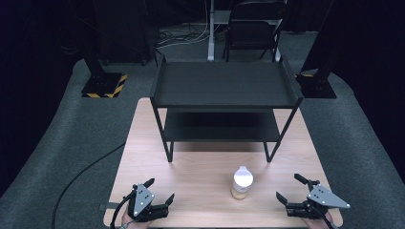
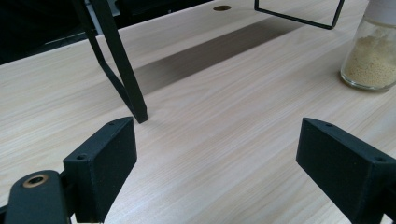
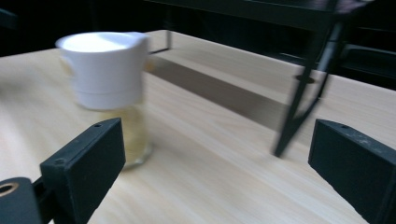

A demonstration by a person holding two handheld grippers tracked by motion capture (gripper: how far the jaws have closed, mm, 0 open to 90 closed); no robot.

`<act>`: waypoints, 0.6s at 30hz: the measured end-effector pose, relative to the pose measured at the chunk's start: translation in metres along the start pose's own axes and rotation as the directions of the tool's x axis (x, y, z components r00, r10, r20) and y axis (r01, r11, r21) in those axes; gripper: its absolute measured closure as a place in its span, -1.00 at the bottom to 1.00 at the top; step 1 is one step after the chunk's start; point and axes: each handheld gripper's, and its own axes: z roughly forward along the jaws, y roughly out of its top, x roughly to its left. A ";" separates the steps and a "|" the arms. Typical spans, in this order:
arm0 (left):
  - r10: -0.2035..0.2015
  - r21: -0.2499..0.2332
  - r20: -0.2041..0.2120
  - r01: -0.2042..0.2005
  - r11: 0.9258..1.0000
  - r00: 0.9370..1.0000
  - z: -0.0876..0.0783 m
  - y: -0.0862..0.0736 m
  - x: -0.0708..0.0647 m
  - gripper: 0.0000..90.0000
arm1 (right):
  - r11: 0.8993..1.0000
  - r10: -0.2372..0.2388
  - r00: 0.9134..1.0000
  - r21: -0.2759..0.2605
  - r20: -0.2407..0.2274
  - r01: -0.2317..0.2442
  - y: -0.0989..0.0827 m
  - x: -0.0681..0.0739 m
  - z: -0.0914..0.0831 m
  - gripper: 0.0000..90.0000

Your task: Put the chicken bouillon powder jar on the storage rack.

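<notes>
Both units sit low at my near edge of the bench (image 1: 191,167). Left hand-held gripper (image 1: 157,191): jaws spread wide, nothing between them, only bare wood. Right hand-held gripper (image 1: 291,188): jaws also spread, holding nothing.

Jar (image 1: 241,182) stands upright on the bench between the two, nearer the right hand-held gripper and a little ahead of both. White cap, pale yellow grainy contents. From the left gripper view I see it ahead and off to the right of the jaws, well apart. From the right gripper view it stands beyond the left jaw, outside the gap; picture is blurred.

Black two-tier shelf (image 1: 224,86) stands farther ahead of both, legs on the bench.
</notes>
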 end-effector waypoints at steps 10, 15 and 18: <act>-0.006 -0.004 0.001 0.006 1.000 1.000 -0.001 -0.001 -0.001 -0.73 | 0.997 -0.067 0.980 0.028 -0.188 0.073 0.018 0.012 0.034 -0.98; -0.003 -0.003 0.010 0.003 1.000 1.000 -0.001 0.000 -0.001 -0.73 | 0.994 -0.081 0.972 0.053 -0.222 0.095 0.028 0.018 0.062 -0.98; 0.001 -0.004 0.012 -0.001 1.000 1.000 -0.001 0.000 -0.001 -0.73 | 0.995 -0.065 0.971 0.058 -0.229 0.080 0.029 0.020 0.076 -0.98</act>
